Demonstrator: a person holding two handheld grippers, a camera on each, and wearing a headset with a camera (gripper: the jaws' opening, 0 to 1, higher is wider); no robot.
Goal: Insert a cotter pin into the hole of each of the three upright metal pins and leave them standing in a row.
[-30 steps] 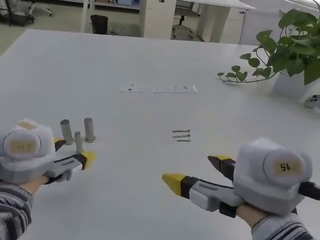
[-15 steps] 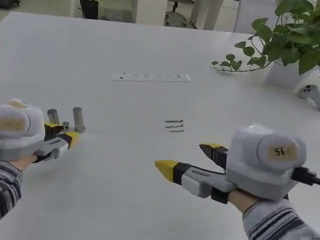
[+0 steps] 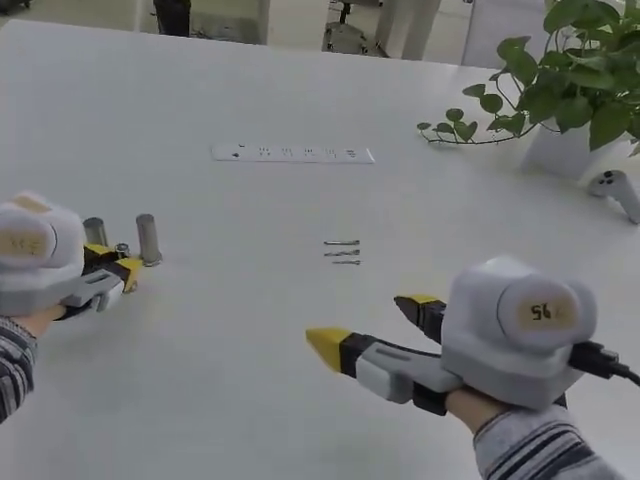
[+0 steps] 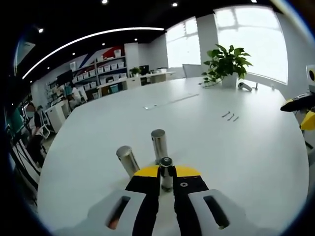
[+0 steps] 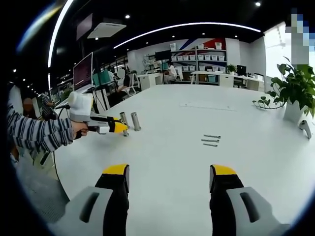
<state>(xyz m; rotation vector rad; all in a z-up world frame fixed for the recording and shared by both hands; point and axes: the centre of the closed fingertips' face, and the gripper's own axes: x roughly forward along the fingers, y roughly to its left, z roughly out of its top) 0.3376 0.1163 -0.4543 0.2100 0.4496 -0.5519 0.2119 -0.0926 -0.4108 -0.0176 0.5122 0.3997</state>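
We see the left hand-held gripper (image 4: 167,176) with its jaws drawn together on a short metal pin (image 4: 166,164), which stands upright between the yellow tips. Just beyond it on the white surface (image 4: 206,147), a taller metal pin (image 4: 158,142) stands at 12 o'clock. A second taller metal pin (image 4: 128,158) stands at 10 o'clock. Both are upright, near each other and apart.

In the head view this group sits toward 9 o'clock, with the person's striped sleeve (image 3: 12,360) behind the left hand-held gripper. Three cotter pins (image 3: 342,252) lie flat near the middle of the surface. They are parallel, one behind the other, and well apart from the metal pins, at about 3 o'clock from them.

The right hand-held gripper (image 3: 370,322) is held at 5 o'clock from the cotter pins, with its jaws spread wide apart. In the right gripper view, the cotter pins lie beyond those jaws at about 1 o'clock. The left hand-held gripper and the metal pins sit at about 10 o'clock.

Farther back, a white power strip (image 3: 292,153) lies at 11 o'clock from the cotter pins. A potted plant (image 3: 560,90) stands at 2 o'clock, with a white controller (image 3: 615,188) near its pot.
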